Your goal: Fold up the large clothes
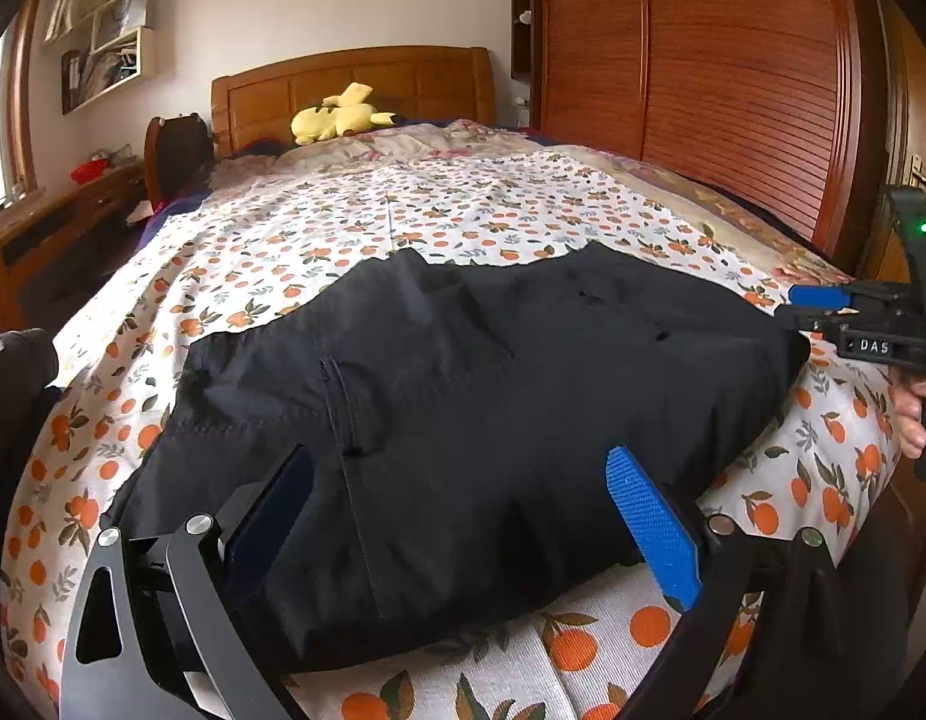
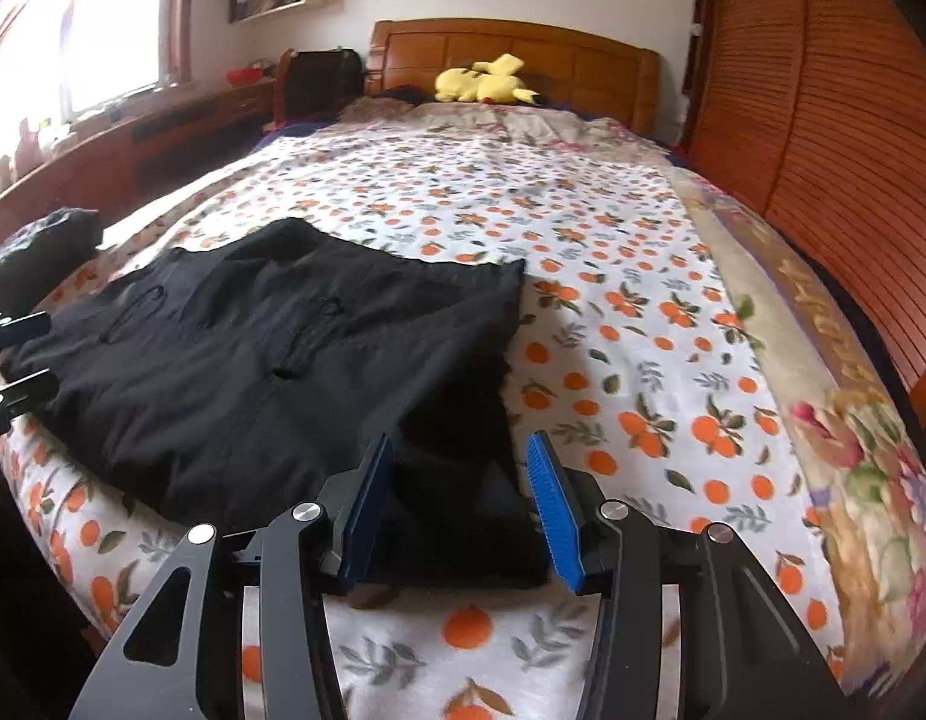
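Observation:
A black garment (image 1: 463, 372) lies folded and flat on the orange-print bedsheet (image 1: 342, 222), near the foot of the bed. My left gripper (image 1: 463, 480) is open wide over the garment's near edge, with cloth below and between its fingers but not pinched. In the right wrist view, the garment (image 2: 270, 348) has its near right corner lying between my right gripper's (image 2: 459, 474) blue pads, which stand apart without pressing it. The right gripper (image 1: 805, 309) also shows at the garment's right corner. The left gripper (image 2: 18, 357) sits at its left edge.
A yellow plush toy (image 1: 336, 114) rests by the wooden headboard (image 1: 354, 84). A tall wooden wardrobe (image 1: 703, 60) runs along the bed's right side. A desk (image 2: 162, 126) stands by the window on the left. A dark bundle (image 2: 42, 240) lies at the bed's left edge, and a flowered blanket (image 2: 853, 420) along its right edge.

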